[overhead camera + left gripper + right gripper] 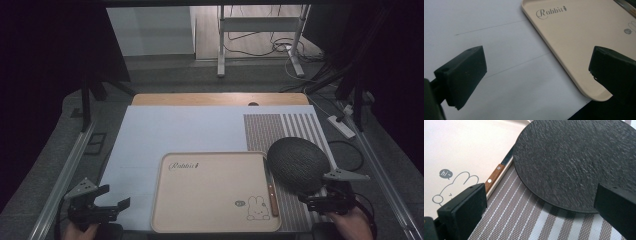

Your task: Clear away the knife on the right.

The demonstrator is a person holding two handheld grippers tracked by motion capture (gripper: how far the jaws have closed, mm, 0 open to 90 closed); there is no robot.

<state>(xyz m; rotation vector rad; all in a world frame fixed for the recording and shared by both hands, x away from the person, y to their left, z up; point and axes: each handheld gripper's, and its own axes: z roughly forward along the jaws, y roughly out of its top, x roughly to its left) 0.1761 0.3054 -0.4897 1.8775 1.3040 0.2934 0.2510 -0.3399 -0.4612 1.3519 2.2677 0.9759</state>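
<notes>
A beige tray (210, 195) printed with "Rabbit" and a rabbit drawing lies at the table's front centre. Along the tray's right rim rests a knife (272, 195) with a wooden handle (495, 175). A dark textured round plate (298, 164) sits right of the tray, over the striped mat (524, 220). My left gripper (107, 202) hovers open at the front left, its jaws spanning the tray's near left corner (596, 96). My right gripper (312, 200) is open at the front right, just before the plate's near edge (574, 170). Nothing sits between either gripper's jaws.
A pale blue sheet (175, 130) covers most of the wooden tabletop (220, 98). The brown-and-white striped mat (280, 125) lies at the right. Beyond the table stand a white frame's legs (220, 45), loose cables and a power strip (341, 126) on the floor.
</notes>
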